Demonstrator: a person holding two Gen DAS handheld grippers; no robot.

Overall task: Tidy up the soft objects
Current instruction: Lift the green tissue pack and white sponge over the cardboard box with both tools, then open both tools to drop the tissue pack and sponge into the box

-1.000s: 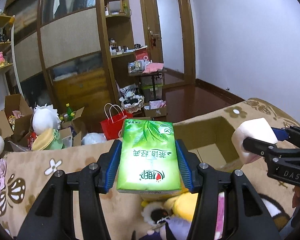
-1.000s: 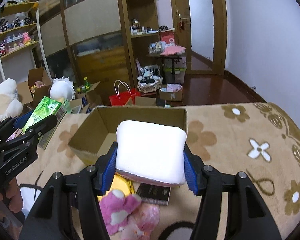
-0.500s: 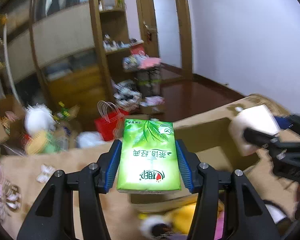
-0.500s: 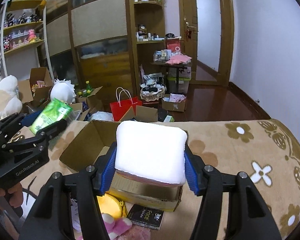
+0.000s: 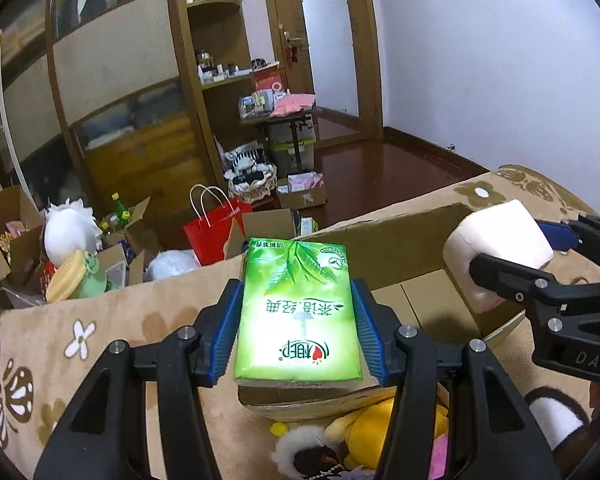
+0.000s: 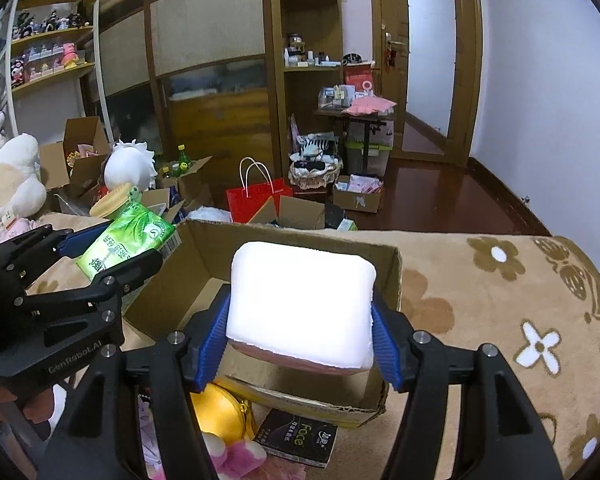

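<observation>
The green tissue pack (image 5: 298,312) sits clamped between the blue pads of the left gripper (image 5: 298,334), its long axis running straight out along the fingers, so that one short end points away over the cardboard box (image 5: 400,252) and the other faces the camera; its printed face is up, the lettering upside down from this side. The white tissue pack (image 6: 300,308) lies crosswise in the right gripper (image 6: 300,344), long axis from pad to pad, broad face tilted up toward the camera, a pinkish layer showing along its lower edge. That gripper's jaws have just been opening, yet the pads still touch both ends of the pack, which bulges slightly between them. Both packs hang over the open box, the green one above its near left wall, the white one above its middle. The box rests on a tan blanket (image 6: 500,304) with brown and white flowers. In front of the box lie a yellow plush toy (image 5: 380,428), a pink plush toy (image 6: 236,456) and a dark booklet (image 6: 298,436).
</observation>
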